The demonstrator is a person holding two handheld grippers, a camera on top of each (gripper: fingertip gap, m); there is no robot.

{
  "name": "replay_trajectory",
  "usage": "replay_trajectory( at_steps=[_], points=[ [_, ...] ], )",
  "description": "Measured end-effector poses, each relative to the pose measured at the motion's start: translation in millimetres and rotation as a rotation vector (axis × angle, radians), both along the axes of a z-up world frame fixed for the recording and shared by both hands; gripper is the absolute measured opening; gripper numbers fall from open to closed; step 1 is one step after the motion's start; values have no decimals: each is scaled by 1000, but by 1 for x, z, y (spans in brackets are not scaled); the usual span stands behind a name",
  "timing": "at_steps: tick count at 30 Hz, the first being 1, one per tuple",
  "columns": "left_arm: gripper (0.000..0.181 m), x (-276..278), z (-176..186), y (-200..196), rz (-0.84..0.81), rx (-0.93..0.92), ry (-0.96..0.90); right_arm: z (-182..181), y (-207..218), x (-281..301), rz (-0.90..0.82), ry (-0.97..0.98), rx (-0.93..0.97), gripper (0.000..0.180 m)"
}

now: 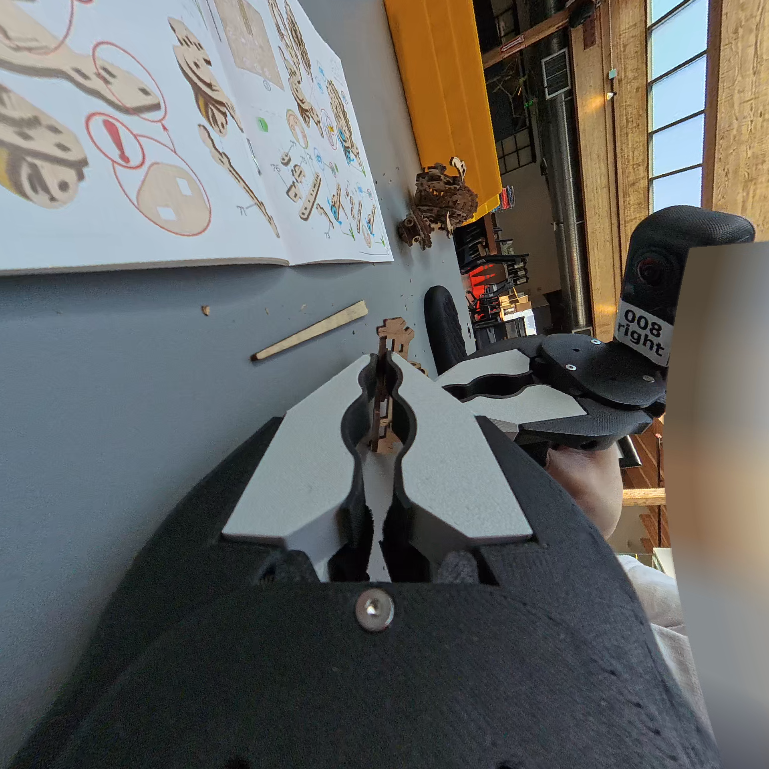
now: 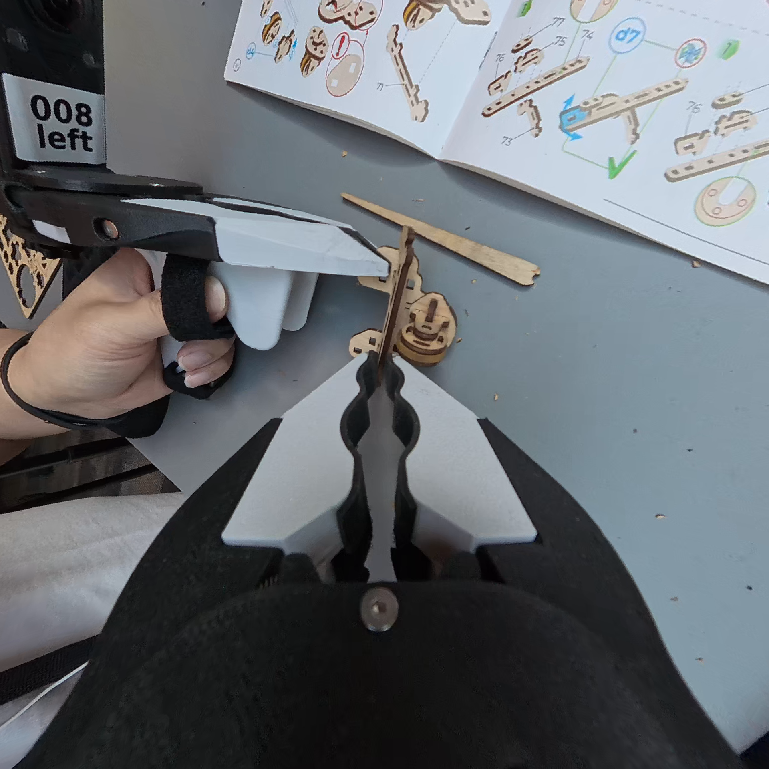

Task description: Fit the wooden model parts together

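My left gripper (image 1: pixel 380 358) is shut on a flat brown wooden part (image 1: pixel 383 410) seen edge-on, whose cross-shaped end (image 1: pixel 395 333) sticks out past the fingertips. My right gripper (image 2: pixel 380 362) is shut on the near end of a thin wooden strip (image 2: pixel 397 299), also edge-on. In the right wrist view the left gripper (image 2: pixel 383 266) comes in from the left, and its tip meets the strip. In the left wrist view the right gripper (image 1: pixel 441 378) is at the right, its tip close beside mine. A round wooden sub-assembly (image 2: pixel 426 333) lies on the grey table (image 2: pixel 582 416) just behind.
An open instruction booklet (image 2: pixel 582 104) lies at the back; it also shows in the left wrist view (image 1: pixel 166 125). A loose wooden stick (image 2: pixel 449 241) lies in front of it. A built wooden model (image 1: pixel 437 204) stands by a yellow bin (image 1: pixel 441 83). A cut-out wooden sheet (image 2: pixel 21 270) is at the left. About 4 centimetres separates my left fingertips from my right. Left tips and right tips are each some 25 centimetres from the built wooden model (image 1: pixel 437 204).
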State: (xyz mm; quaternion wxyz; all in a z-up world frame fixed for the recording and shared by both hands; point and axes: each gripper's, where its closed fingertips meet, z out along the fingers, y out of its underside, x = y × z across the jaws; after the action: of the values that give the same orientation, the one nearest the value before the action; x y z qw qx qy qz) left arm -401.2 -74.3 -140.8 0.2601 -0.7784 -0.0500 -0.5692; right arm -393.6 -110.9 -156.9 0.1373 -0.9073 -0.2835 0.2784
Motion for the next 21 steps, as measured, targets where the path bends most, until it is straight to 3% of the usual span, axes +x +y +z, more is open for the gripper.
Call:
replay_trajectory(
  at_steps=[21],
  points=[
    [1, -1, 5, -1, -28, -46, -103, 3, 5, 5, 106, -58, 132, 3]
  ],
)
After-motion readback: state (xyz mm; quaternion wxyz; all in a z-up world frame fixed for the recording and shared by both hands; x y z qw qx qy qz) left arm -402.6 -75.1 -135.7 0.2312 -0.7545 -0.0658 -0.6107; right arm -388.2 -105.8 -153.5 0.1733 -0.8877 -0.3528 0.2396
